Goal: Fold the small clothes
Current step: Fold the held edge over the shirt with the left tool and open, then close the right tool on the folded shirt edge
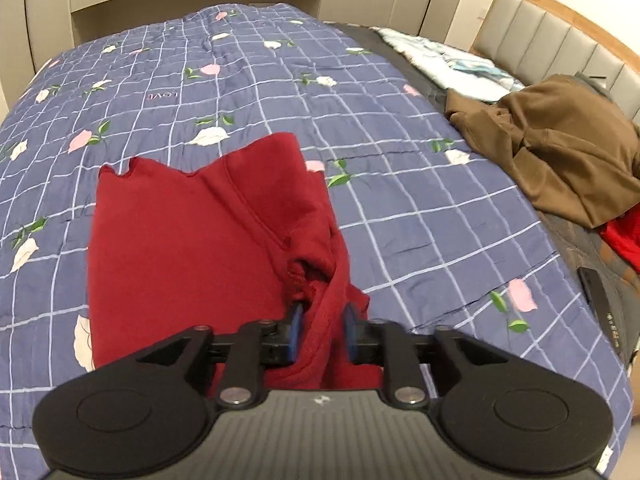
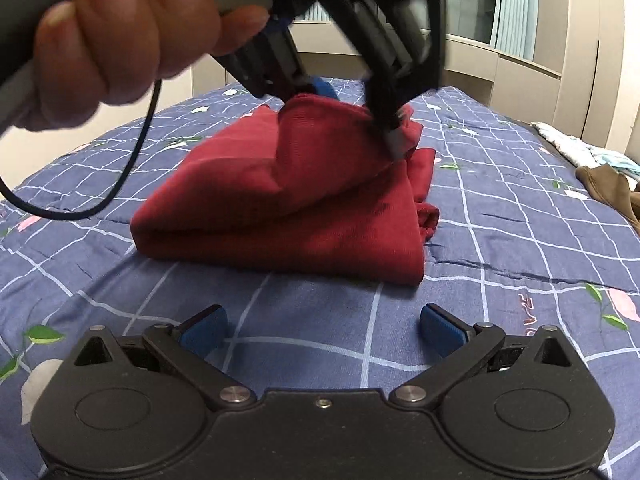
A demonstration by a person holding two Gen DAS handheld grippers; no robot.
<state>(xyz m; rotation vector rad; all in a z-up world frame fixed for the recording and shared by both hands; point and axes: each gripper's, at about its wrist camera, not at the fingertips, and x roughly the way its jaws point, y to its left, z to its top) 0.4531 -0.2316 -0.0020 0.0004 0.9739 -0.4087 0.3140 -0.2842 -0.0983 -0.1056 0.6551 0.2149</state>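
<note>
A dark red garment (image 1: pixel 180 240) lies folded in layers on the blue checked floral quilt (image 1: pixel 280 80). My left gripper (image 1: pixel 324 332) sits at the garment's near right corner, its blue pads apart with a raised ridge of red cloth loosely between them. In the right wrist view the same left gripper (image 2: pixel 360 114), held by a person's hand (image 2: pixel 112 40), comes down on the top fold of the garment (image 2: pixel 300 208), which peaks up at its fingers. My right gripper (image 2: pixel 322 332) hovers open over bare quilt (image 2: pixel 520 240) just in front of the garment, with nothing between its fingers.
A brown garment (image 1: pixel 560 140) and a light patterned cloth (image 1: pixel 452 60) lie by the padded headboard (image 1: pixel 560 40). A black remote-like device (image 1: pixel 600 304) and something bright red (image 1: pixel 624 240) sit at the bed's right edge. A black cable (image 2: pixel 132 160) hangs from the left gripper.
</note>
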